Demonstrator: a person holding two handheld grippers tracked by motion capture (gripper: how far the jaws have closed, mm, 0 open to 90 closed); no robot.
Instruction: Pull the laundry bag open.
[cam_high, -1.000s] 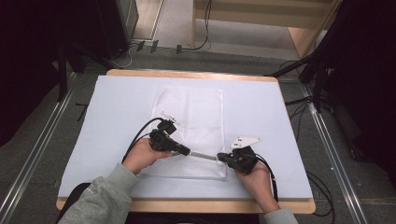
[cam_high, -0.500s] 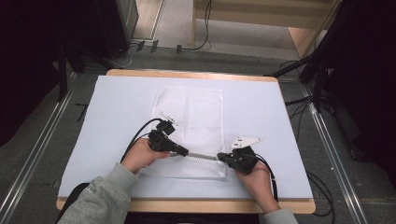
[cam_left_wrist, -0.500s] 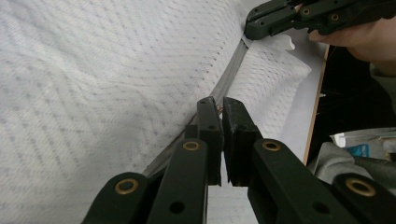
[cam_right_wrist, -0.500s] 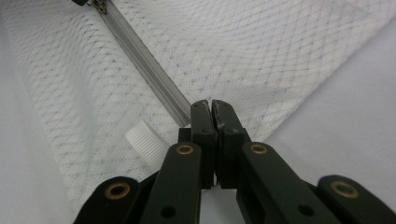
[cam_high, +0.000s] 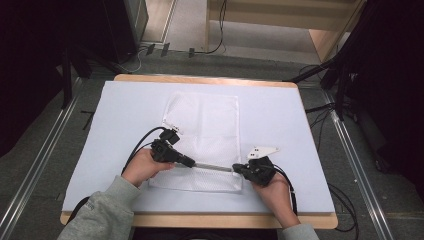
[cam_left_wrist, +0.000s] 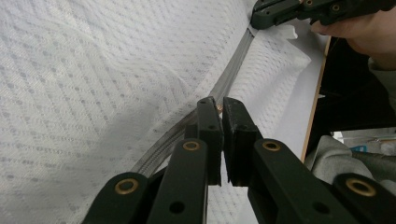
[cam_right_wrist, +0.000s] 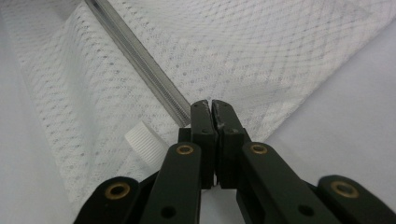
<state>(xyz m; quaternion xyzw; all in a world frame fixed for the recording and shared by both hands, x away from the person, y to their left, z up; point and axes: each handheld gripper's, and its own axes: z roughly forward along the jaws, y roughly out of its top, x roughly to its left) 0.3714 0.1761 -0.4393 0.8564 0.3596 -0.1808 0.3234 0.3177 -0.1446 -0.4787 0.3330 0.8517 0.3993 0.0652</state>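
Observation:
A white mesh bag (cam_high: 205, 125) lies flat on the white-covered table (cam_high: 125, 115). A grey zipper (cam_high: 212, 166) runs along the bag's near end between my two grippers. My left gripper (cam_high: 190, 162) is shut on a small copper-coloured zipper pull, seen between its tips in the left gripper view (cam_left_wrist: 220, 105). The zipper (cam_left_wrist: 233, 70) stretches from there to the right gripper (cam_left_wrist: 275, 9). My right gripper (cam_high: 236, 170) is shut on the zipper's end at the bag's corner (cam_right_wrist: 210, 105). The zipper (cam_right_wrist: 135, 56) runs away to the upper left.
A white ribbed cap (cam_right_wrist: 144, 142) sits beside the right jaws at the mesh; under or on it, I cannot tell. The table's wooden front edge (cam_high: 200, 220) is close to both hands. Cables (cam_high: 140, 145) trail from the grippers.
My left gripper has shifted slightly left along the zipper, so the grey strip between the grippers looks a little longer. The right gripper has held still.

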